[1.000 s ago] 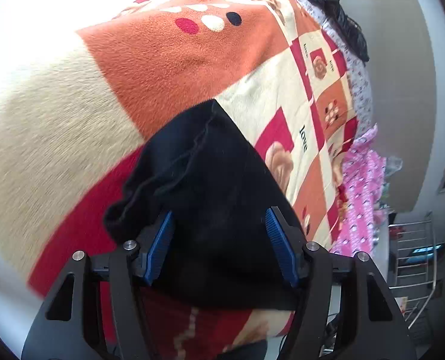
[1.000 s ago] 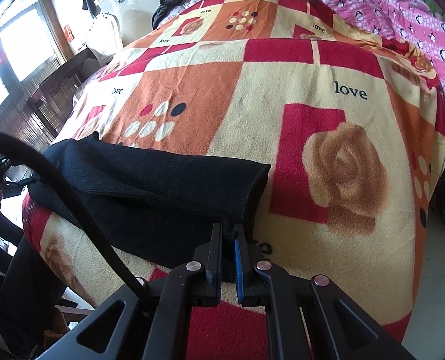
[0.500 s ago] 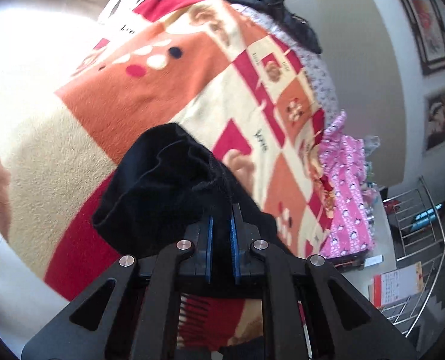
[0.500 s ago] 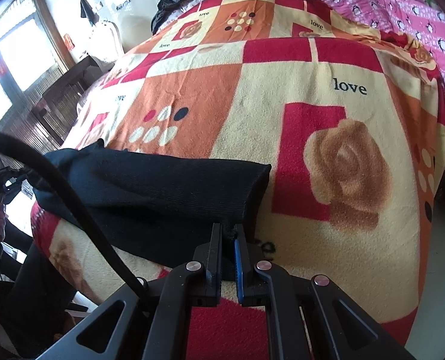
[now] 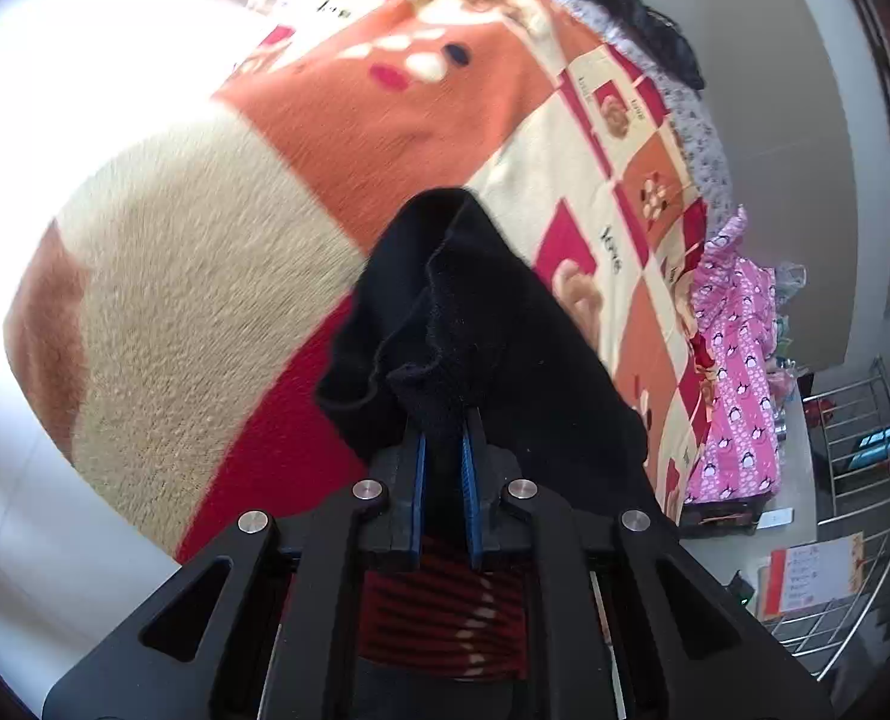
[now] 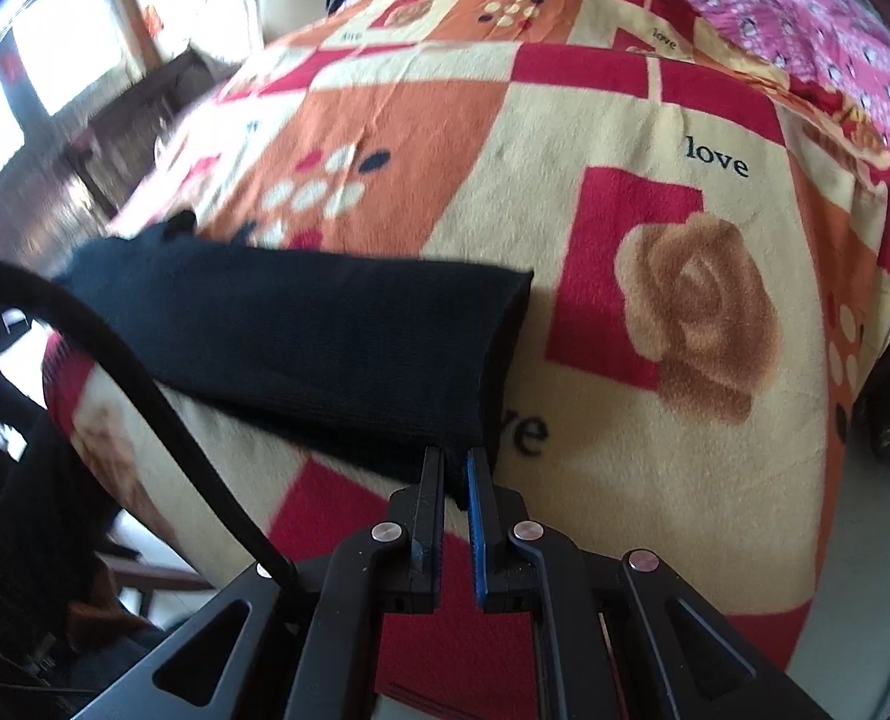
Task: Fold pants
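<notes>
- Holding both grippers over the bed, we find the black pants (image 6: 300, 336) lying across the near edge of a patchwork blanket (image 6: 715, 468) of red, orange and cream squares.
- Our left gripper (image 5: 443, 420) has just been closing; its blue pads (image 5: 469, 468) now clamp a bunched fold of the pants at one end, and the cloth rises in a ridge from the jaws.
- Our right gripper (image 6: 455, 462) is pinched narrow on the near corner of the other end of the pants, just beside the blanket's printed lettering.
- Between the two grips the fabric runs as one long dark band.
- A black cable (image 6: 144, 396) crosses in front of the pants in the right wrist view.
- Pink patterned bedding (image 5: 739, 372) lies along the blanket's far side.
</notes>
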